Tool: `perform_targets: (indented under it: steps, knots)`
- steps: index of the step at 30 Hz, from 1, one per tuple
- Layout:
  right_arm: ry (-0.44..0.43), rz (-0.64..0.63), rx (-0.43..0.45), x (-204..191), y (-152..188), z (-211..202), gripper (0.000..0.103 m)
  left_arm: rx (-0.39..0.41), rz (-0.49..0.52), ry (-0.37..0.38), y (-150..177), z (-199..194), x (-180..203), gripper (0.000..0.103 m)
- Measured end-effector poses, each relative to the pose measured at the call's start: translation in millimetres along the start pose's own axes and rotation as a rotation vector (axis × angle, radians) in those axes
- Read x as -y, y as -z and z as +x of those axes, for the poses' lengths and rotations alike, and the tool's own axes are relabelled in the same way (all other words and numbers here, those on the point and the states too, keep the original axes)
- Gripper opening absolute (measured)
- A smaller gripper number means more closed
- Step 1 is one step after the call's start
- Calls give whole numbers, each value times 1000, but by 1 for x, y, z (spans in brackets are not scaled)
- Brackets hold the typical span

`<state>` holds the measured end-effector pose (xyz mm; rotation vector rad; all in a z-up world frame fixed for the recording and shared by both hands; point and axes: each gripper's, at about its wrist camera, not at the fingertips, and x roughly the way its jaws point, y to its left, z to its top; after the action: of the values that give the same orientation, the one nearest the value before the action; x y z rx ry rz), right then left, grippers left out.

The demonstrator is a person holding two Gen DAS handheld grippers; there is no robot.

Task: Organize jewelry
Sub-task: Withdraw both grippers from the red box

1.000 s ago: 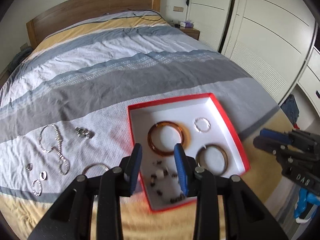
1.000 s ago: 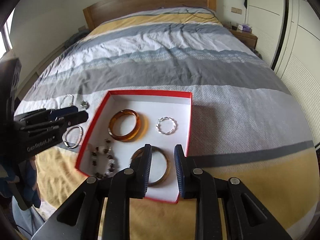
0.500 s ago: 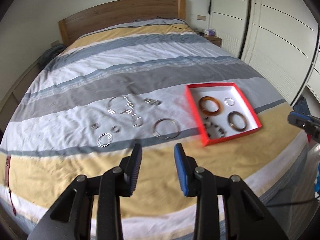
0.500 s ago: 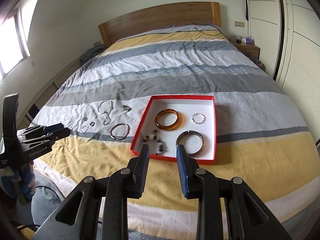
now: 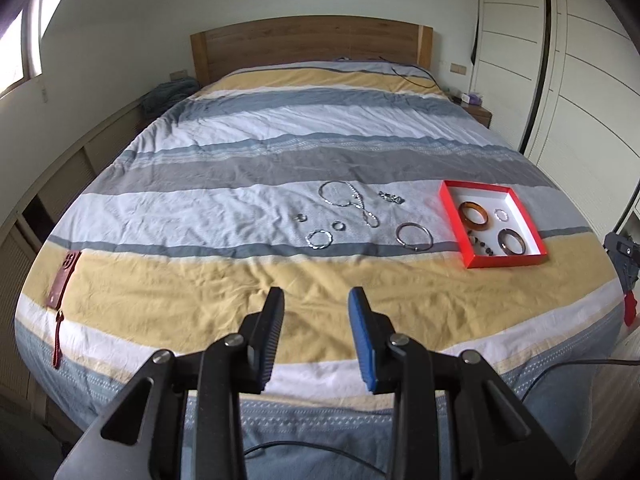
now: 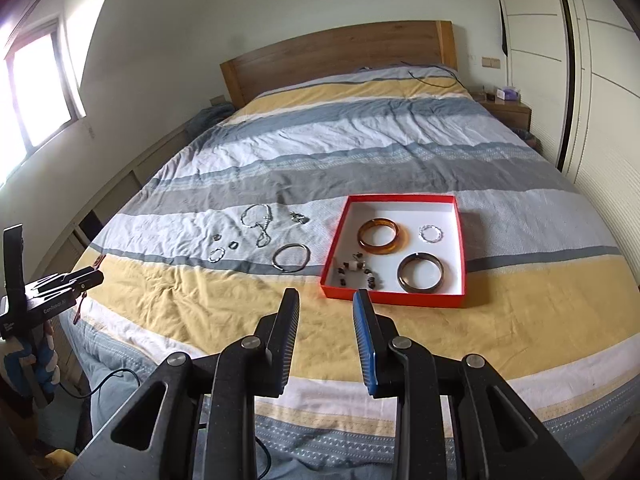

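L gripper agape, empty | R gripper same | red box w/ bangles

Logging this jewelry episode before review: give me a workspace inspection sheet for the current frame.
Surface: striped grey, white and yellow bedspread, wrinkled.
Job's things: red cardboard tray with white floor holds amber bangle, dark metal bangle, small twisted silver ring, dark beaded bracelet. On the bedspread left of it: plain silver bangle, silver chain necklace, small silver cluster, twisted silver hoop, two small rings.
Clutter: dark red phone-like case with strap at the bed's left edge.
Grippers: left gripper and right gripper both open, empty, off the jewelry.
Cables: black cord near the headboard.
Surroundings: wooden headboard, white wardrobe, window.
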<state>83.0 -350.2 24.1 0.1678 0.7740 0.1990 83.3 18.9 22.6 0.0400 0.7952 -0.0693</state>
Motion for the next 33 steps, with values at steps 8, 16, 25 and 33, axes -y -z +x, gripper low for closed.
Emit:
perform_targets:
  steps: [8, 16, 25, 33]
  knots:
    - [4, -24, 35, -24, 6, -30, 31, 18, -19, 30, 24, -23, -19, 32]
    - [17, -46, 9, -44, 4, -22, 33, 7, -46, 65, 36, -13, -37, 32]
    - [-11, -54, -92, -54, 2, 37, 35, -95, -81, 67, 40, 42, -49, 32]
    - [-36, -46, -178, -47, 5, 95, 35, -184, -89, 74, 35, 98, -42, 32]
